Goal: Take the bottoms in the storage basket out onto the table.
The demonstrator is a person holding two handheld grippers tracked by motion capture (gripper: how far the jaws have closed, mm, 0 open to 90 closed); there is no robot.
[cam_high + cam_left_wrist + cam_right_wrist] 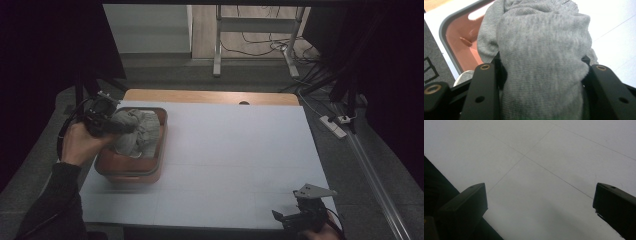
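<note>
Grey cloth [541, 57] clamped by left gripper [121, 128] above, seemingly, brown tub [131, 170]

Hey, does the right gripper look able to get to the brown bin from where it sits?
Probably yes. The right gripper sits open at the near right edge, and bare white table lies between it and the bin; nothing blocks the way.

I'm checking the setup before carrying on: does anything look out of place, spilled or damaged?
Nothing stands out. The left gripper is clamped on a bunched grey cloth over the brown bin, and the right gripper is open above the bare white table.
</note>
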